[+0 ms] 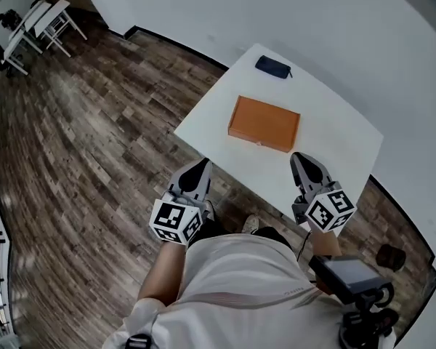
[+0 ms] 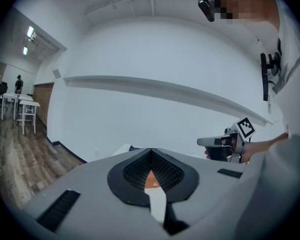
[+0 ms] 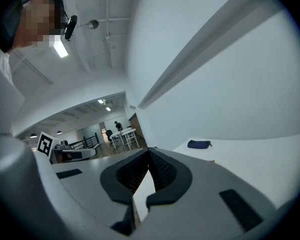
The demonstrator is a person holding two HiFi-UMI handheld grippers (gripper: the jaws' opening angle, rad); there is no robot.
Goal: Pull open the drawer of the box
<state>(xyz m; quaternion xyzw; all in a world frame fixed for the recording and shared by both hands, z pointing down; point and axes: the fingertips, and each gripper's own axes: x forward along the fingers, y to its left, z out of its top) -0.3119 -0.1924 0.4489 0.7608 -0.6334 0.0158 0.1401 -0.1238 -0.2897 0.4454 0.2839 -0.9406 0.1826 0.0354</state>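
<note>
Two things on bench (image 1: 334, 118): orange box (image 1: 264, 123) in the middle; dark blue pouch (image 1: 273, 67) well apart, near the far edge.
Left gripper (image 1: 203, 166): jaws closed together, empty, over the wood-plank floor (image 1: 94, 122) beside the bench's near corner.
Right gripper (image 1: 300, 158): jaws closed, empty, at the near edge.
Surfaces: bench white, smooth; box flat, rectangular; jaw pads black, ribbed.

One orange box (image 1: 264, 123), one dark pouch (image 1: 273, 66), one table (image 1: 334, 122), two grippers (image 1: 202, 166) (image 1: 299, 158)

Orange box (image 1: 264, 123), white table (image 1: 334, 115), navy pouch (image 1: 273, 67), wood-grain floor (image 1: 94, 122).
</note>
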